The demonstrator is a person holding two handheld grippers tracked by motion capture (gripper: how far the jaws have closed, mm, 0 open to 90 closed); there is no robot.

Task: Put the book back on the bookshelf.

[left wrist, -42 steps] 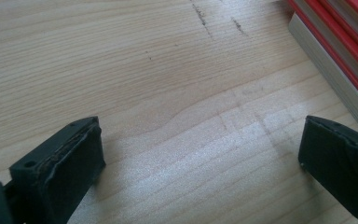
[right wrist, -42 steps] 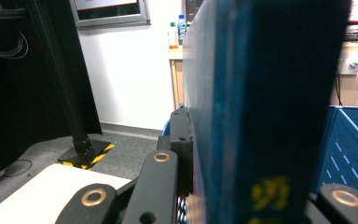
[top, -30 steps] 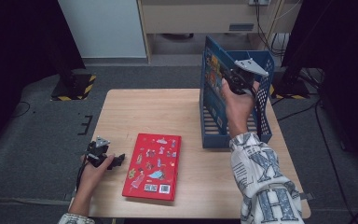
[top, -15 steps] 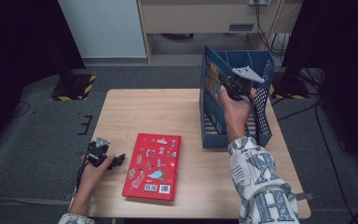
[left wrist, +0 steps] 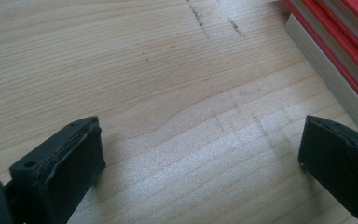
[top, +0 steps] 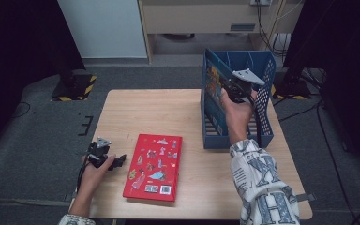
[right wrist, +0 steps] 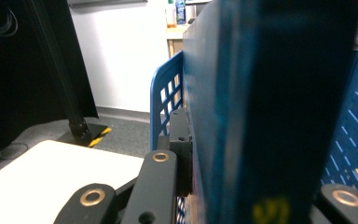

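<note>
A red book (top: 153, 166) with cartoon figures lies flat on the wooden table (top: 168, 117) near the front. My left gripper (top: 119, 161) rests on the table just left of it. In the left gripper view it (left wrist: 200, 158) stands open with bare wood between the jaws, the red book's edge (left wrist: 345, 46) at the upper right. My right gripper (top: 225, 86) is inside the blue mesh basket (top: 262, 112), shut on an upright blue book (top: 214, 77) against the basket's left wall. The right gripper view has this blue book (right wrist: 270, 107) pressed between the jaws (right wrist: 256, 186).
The basket stands at the table's right rear, and its mesh wall (right wrist: 165, 93) rises just beyond the book. A white cabinet (top: 103, 28) and dark stands with yellow-black feet (top: 72, 86) are on the floor behind the table.
My right gripper has shifted slightly downward in the basket with the blue book. The left gripper and the red book have stayed where they were.
</note>
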